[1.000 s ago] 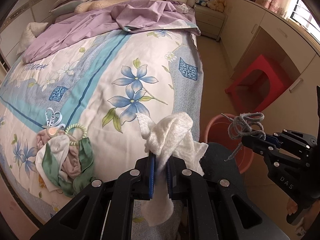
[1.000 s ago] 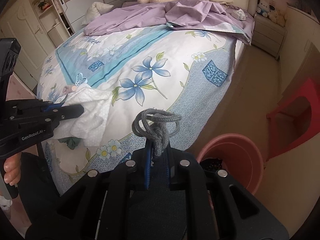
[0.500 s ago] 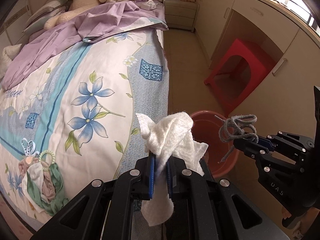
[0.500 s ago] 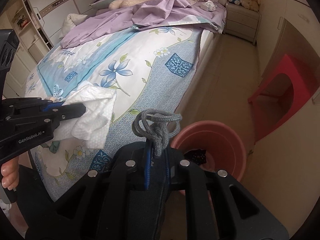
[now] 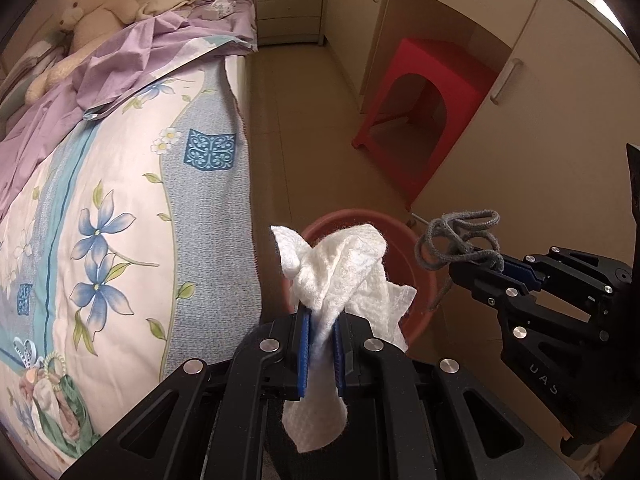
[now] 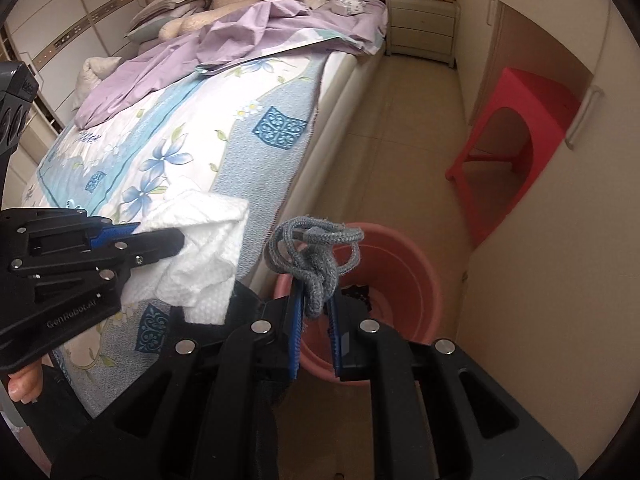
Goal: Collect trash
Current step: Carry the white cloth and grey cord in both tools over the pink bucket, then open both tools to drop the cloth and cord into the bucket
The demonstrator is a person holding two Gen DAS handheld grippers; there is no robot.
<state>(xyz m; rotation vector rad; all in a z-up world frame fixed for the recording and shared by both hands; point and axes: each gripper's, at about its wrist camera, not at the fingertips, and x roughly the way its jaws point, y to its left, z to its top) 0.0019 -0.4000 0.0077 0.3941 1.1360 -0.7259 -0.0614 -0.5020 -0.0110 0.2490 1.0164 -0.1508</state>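
Note:
My left gripper [image 5: 321, 320] is shut on a crumpled white paper towel [image 5: 340, 272], which sticks up between its blue pads and hangs below them. My right gripper [image 6: 315, 300] is shut on a knotted grey cord [image 6: 316, 244]. A pink bucket [image 6: 400, 280] stands on the floor beside the bed, and both loads hang over or just beside its rim [image 5: 352, 216]. In the right wrist view the left gripper [image 6: 176, 240] holds the towel [image 6: 200, 252] at the bed's edge, left of the bucket. In the left wrist view the right gripper [image 5: 460, 268] carries the cord [image 5: 456, 240] at the bucket's right side.
The bed [image 5: 120, 200] with its floral sheet fills the left. A bundle of cloth with a beaded hair tie [image 5: 52, 396] lies on its near corner. A red stool [image 5: 432, 92] stands under the cabinet recess on the right, and a nightstand [image 6: 420, 28] at the far end of the aisle.
Both grippers have swung right, from above the bed to the bucket in the aisle. Each still grips its load. The bucket now lies directly ahead of both.

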